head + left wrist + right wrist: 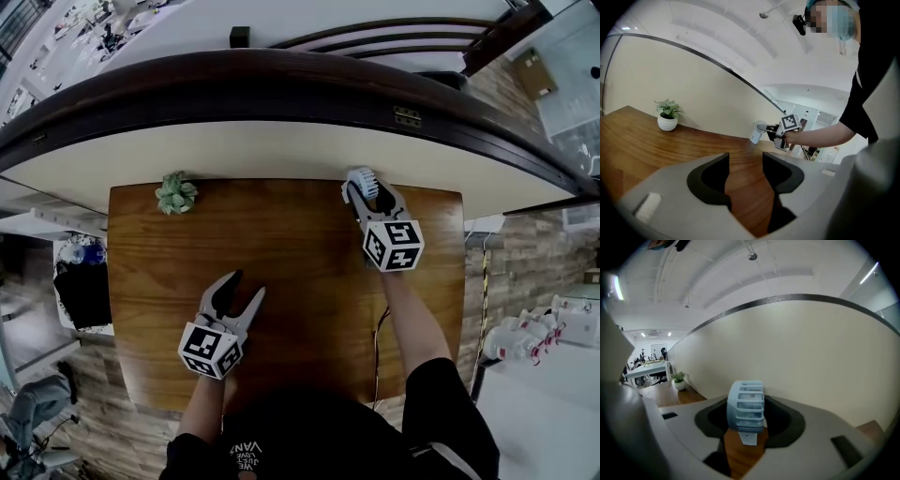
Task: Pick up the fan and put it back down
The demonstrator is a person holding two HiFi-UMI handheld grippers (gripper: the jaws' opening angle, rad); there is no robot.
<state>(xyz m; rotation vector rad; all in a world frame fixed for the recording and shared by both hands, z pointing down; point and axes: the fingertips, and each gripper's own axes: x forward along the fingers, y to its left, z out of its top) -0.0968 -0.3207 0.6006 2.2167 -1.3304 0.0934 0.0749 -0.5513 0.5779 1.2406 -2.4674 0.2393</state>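
Clamped by its round cage in the right hand-held gripper [362,193] at the tabletop's [281,272] upper right, beside the wall, the fan [746,404] could topple if released tilted or short of the wood; the left hand-held gripper [247,285] gapes empty.

Soft, even indoor light, fairly bright, with no hard shadows. In the head view a strong wide-angle bend curves straight edges, and the wooden table [281,281] carries a faint sheen. Both gripper views have black rounded corners. A light strip [618,287] glares at the right gripper view's upper left. There the fan [746,404], lower centre, looks fairly sharp and the grey foreground blurred.
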